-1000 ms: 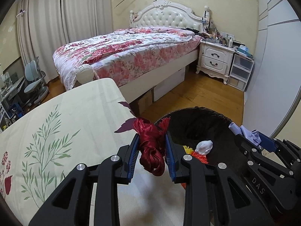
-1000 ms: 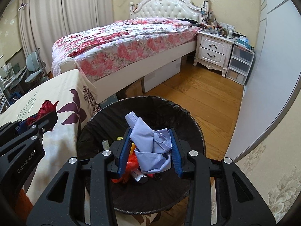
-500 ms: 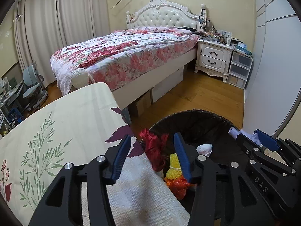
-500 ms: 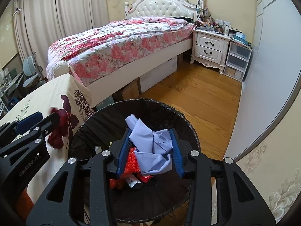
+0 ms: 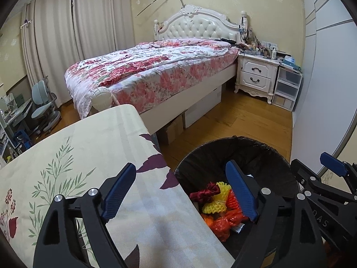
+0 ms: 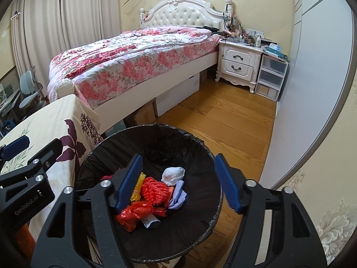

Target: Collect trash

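Observation:
A round bin lined with a black bag [image 6: 200,201] [image 5: 274,154] stands on the floor beside the table. It holds a dark red ribbon [image 5: 206,192], yellow and orange foam nets [image 6: 154,188], red plastic [image 6: 131,214], a white wad [image 6: 173,174] and a crumpled pale blue paper [image 6: 178,195]. My left gripper [image 5: 180,192] is open and empty over the table edge and the bin's left rim. My right gripper [image 6: 178,185] is open and empty above the bin.
A table with a cream floral cloth [image 5: 67,156] lies left of the bin. A bed with a floral quilt [image 5: 151,73], a white nightstand [image 5: 256,78] and plastic drawers [image 5: 287,89] stand beyond. Wooden floor [image 6: 223,120] and a grey wardrobe door [image 6: 312,89] are to the right.
Both grippers opened. The red ribbon dropped from my left gripper into the bin. The blue paper dropped from my right gripper into the bin.

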The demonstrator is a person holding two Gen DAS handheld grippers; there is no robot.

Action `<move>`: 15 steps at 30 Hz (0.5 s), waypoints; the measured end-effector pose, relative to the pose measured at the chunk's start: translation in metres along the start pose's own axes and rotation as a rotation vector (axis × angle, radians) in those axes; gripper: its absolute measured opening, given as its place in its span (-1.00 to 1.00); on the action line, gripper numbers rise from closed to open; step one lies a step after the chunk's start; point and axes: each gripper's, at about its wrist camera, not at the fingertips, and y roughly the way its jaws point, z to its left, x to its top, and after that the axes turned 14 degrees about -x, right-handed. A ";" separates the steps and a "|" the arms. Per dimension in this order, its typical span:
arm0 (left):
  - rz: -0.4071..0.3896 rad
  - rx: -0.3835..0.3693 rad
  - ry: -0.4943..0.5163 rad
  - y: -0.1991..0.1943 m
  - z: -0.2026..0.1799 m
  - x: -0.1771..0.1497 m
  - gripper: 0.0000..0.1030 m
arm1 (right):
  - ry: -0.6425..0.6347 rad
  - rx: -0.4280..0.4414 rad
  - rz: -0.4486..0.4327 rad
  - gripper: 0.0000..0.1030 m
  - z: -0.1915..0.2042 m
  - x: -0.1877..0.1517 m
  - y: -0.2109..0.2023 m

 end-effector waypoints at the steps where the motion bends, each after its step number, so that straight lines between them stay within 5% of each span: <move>1: -0.005 0.001 -0.005 -0.002 0.001 0.000 0.62 | 0.000 -0.005 -0.003 0.41 0.000 0.001 -0.001; 3: -0.016 0.004 -0.010 -0.006 0.003 0.000 0.65 | 0.001 -0.016 -0.013 0.57 -0.001 0.001 -0.004; 15: -0.050 0.001 -0.020 -0.028 0.008 -0.003 0.69 | -0.010 -0.044 -0.039 0.75 -0.002 -0.004 -0.024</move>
